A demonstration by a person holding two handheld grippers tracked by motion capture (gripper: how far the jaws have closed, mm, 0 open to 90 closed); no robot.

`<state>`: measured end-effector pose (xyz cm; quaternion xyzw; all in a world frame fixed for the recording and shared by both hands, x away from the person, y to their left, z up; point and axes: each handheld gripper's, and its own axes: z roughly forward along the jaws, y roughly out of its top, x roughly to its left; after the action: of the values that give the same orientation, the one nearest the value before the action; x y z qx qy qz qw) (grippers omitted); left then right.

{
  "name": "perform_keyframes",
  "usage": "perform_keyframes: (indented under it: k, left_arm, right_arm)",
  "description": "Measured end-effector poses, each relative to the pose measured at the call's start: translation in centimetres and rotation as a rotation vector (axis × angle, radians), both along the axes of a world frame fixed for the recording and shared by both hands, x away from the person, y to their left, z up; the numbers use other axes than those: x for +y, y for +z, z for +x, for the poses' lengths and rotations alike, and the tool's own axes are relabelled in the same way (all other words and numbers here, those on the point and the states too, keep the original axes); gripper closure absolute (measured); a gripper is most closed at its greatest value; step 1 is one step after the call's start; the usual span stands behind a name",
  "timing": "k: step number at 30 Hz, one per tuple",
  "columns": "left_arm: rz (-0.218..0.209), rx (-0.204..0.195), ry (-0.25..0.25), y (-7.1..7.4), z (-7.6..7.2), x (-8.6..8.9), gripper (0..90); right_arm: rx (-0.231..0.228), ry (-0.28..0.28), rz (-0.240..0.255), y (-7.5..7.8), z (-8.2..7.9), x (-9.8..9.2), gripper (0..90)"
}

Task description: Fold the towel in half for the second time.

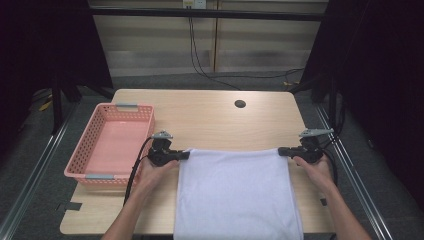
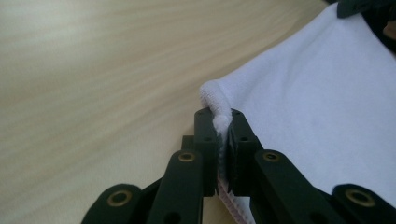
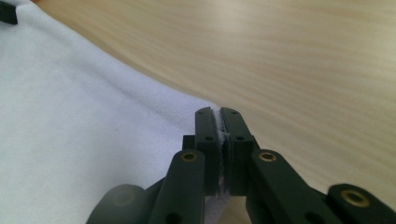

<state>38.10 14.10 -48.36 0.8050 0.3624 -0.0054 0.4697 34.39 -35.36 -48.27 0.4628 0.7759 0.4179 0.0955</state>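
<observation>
**Both far corners of a towel pinched for a fold**

High view: a white towel (image 1: 235,192) lies flat across the lower centre of the table (image 1: 210,117), its near edge hanging past the table's bottom edge. The left hand-held gripper (image 1: 184,155) meets the towel's upper left corner and the right hand-held gripper (image 1: 283,150) its upper right corner, so the far edge is stretched straight between them. Left gripper view: the jaws are closed tight on the corner, a puckered fold of towel (image 2: 219,105) bulging above the pads. Right gripper view: the jaws are likewise clamped on a thin edge of towel (image 3: 93,130) at centre frame. Holding both corners at once probably lets the far edge be lifted evenly. A pink basket (image 1: 112,145) stands empty at the left of the frame, apart from the towel, likely its destination.
</observation>
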Motion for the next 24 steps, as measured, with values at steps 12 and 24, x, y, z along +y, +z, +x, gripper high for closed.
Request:
perform_keyframes:
  k: [12, 24]
  left_arm:
    - [-0.041, -0.110, 0.042, 5.3, 2.4, 0.4, 85.0]
    - [-0.041, -0.180, 0.081, 7.8, 6.0, 0.1, 85.2]
  right_arm:
    - [-0.127, -0.021, 0.099, 5.4, 1.3, -0.9, 87.1]
    - [-0.167, -0.065, 0.086, 8.4, 5.5, -0.6, 87.4]
